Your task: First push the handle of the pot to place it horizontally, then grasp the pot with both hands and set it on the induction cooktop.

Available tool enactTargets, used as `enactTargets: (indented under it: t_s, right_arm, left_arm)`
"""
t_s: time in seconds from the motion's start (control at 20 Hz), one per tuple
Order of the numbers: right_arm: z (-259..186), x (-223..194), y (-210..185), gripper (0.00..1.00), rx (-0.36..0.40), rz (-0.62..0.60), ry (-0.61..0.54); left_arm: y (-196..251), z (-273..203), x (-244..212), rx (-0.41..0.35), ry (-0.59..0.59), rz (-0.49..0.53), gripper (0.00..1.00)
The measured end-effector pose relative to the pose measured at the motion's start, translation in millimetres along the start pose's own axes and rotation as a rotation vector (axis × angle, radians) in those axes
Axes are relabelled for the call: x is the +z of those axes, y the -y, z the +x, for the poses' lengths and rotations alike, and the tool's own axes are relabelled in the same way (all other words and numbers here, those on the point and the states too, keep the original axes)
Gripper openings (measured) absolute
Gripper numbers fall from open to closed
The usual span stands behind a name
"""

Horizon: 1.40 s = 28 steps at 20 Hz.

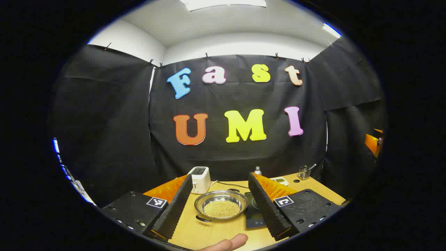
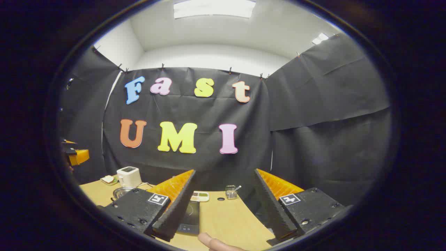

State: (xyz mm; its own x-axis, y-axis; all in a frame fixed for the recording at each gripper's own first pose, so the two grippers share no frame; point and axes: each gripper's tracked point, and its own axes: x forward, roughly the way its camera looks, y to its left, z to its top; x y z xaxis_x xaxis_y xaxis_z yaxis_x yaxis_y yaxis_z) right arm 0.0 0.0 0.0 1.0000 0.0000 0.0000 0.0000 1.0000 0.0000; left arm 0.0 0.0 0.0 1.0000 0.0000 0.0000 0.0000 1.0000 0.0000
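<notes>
— Where's the pot?
— The pot (image 1: 221,206) sits low in the centre of the left gripper view, on the wooden table (image 1: 205,233), holding yellowish grains, one small handle (image 1: 203,219) toward the camera. The induction cooktop (image 1: 253,212) lies just to its right; a white toaster (image 1: 199,179) stands behind.
— The grippers?
— The left gripper (image 1: 221,205) is spread wide, holding nothing. The right gripper (image 2: 223,205) also gapes, above the cooktop's edge at lower centre.
</notes>
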Motion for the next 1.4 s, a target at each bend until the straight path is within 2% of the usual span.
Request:
enactTargets:
  t_s: [0.65, 0.8, 0.95, 1.15, 1.2, 1.25, 1.35, 1.4]
  right_arm:
    - [2.1, 7.3, 3.8, 0.99, 0.002, 0.002, 0.022]
    - [4.3, 2.8, 2.9, 1.0, 0.005, 0.011, 0.016]
    - [6.9, -3.5, 0.7, 0.99, 0.012, 0.011, 0.005]
    - [11.0, -10.5, -3.0, 1.0, 0.019, 0.012, -0.009]
    - [11.9, -12.6, -3.6, 0.99, 0.021, 0.013, -0.011]
    - [12.4, -13.5, -4.5, 1.0, 0.023, 0.014, -0.012]
    - [15.5, -16.7, -4.3, 1.0, 0.023, 0.016, -0.016]
    - [16.7, -18.9, -4.3, 1.0, 0.023, 0.018, -0.02]
  left_arm:
    - [9.4, -2.3, 3.9, -0.048, 0.024, -0.013, 0.96]
    - [9.7, 3.5, 3.2, -0.036, 0.032, -0.037, 0.96]
    - [11.7, 9.1, -1.1, -0.031, 0.037, -0.014, 0.96]
    - [22.7, 24.0, -28.7, -0.089, -0.04, 0.0, 0.82]
    - [23.0, 28.0, -34.1, -0.09, -0.057, 0.001, 0.67]
    - [25.9, 33.3, -39.6, -0.106, -0.078, 0.002, 0.63]
    - [24.9, 42.1, -56.2, -0.117, -0.122, 0.0, 0.42]
    - [24.4, 45.3, -64.2, -0.118, -0.148, -0.002, 0.24]
